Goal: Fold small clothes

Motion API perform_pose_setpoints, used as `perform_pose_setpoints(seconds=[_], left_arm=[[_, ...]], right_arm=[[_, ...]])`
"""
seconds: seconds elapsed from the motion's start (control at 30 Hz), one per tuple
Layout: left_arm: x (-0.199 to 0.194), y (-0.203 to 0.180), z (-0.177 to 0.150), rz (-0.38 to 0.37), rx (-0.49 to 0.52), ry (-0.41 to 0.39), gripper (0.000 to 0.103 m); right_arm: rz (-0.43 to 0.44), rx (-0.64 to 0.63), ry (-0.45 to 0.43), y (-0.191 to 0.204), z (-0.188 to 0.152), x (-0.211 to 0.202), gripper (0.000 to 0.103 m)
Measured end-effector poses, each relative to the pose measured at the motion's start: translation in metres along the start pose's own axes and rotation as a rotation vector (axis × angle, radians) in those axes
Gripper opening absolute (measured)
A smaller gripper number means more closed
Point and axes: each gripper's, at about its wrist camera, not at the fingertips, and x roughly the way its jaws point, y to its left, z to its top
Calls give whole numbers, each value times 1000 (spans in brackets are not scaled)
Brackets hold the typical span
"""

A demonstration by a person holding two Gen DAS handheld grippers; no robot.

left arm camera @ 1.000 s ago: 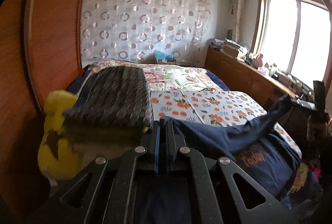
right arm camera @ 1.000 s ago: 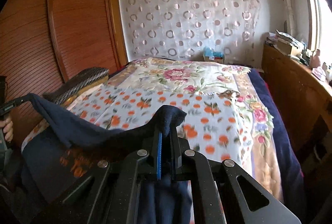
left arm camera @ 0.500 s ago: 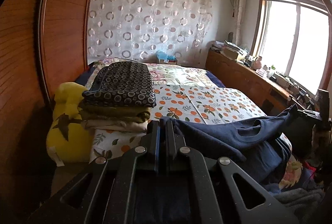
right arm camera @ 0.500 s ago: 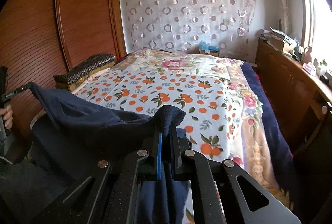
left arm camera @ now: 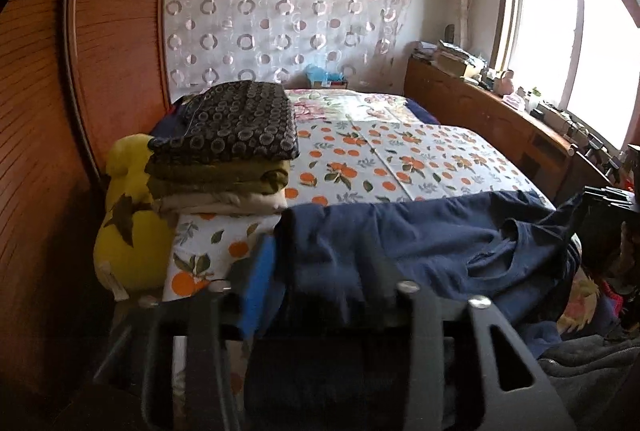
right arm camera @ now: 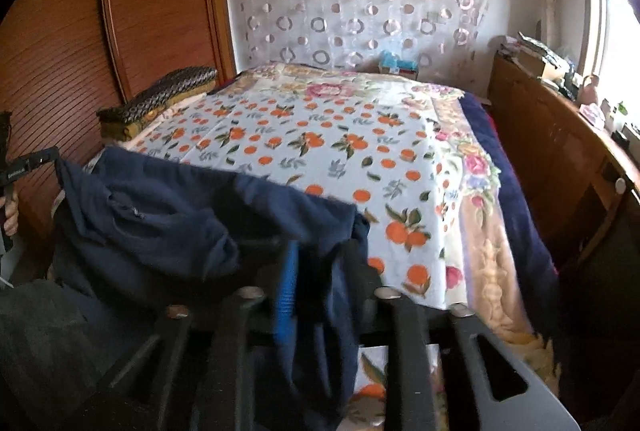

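Navy T-shirt (left arm camera: pixel 420 243) spread flat across near edge of bed (left arm camera: pixel 400 159), ready for folding. Left gripper (left arm camera: pixel 316 271) and right gripper (right arm camera: pixel 320 263) jaws just opening, apparently releasing cloth still draped between them.

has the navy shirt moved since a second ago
Yes. The navy shirt has dropped from hanging stretched above the orange-print bedspread to lying flat on its near edge. Both grippers' jaws have just been opening, cloth between them.
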Motion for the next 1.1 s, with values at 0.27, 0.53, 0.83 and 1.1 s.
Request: perform_pose_setpoints(seconds=[0.27,0.53,0.83,1.1], left_arm=[[24,11,29,48,45,-11,77],[81,31,42,57,57,93,77],[134,25,25,27,91,245,77],[148,14,18,26,134,281,76]], right_arm=[[-29,-22,-64,-5,25,1,50],[-3,-17,26,-15,33,66,53],[13,8,136,-23,40,102,53],[12,14,183,-30,40,117,56]])
